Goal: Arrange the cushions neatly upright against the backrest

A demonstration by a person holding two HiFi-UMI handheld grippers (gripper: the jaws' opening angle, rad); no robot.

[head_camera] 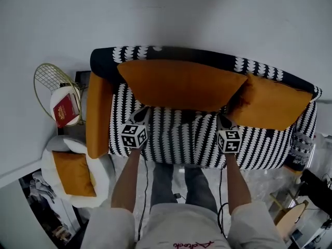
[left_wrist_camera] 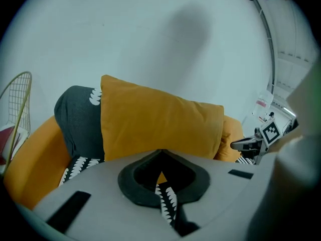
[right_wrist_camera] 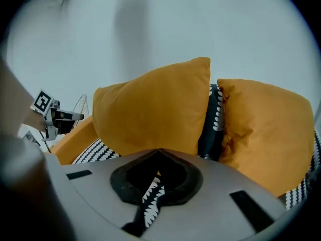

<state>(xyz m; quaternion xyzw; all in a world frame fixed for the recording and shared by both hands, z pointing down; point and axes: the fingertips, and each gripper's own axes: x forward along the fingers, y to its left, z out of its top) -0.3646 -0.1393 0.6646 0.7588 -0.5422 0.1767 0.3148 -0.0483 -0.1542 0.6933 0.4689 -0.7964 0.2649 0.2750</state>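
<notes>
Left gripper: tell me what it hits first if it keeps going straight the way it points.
Most likely the large orange cushion, straight beyond the left gripper and its shut tongs. Depth is unclear, so the patterned seat just below could come first.

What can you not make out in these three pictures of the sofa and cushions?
- Head view: the red object's print, too small.
- Left gripper view: the large cushion's lower edge, hidden behind the left claw's own body.
- Right gripper view: the small cushion's right end, cut off by the picture's rim.
</notes>
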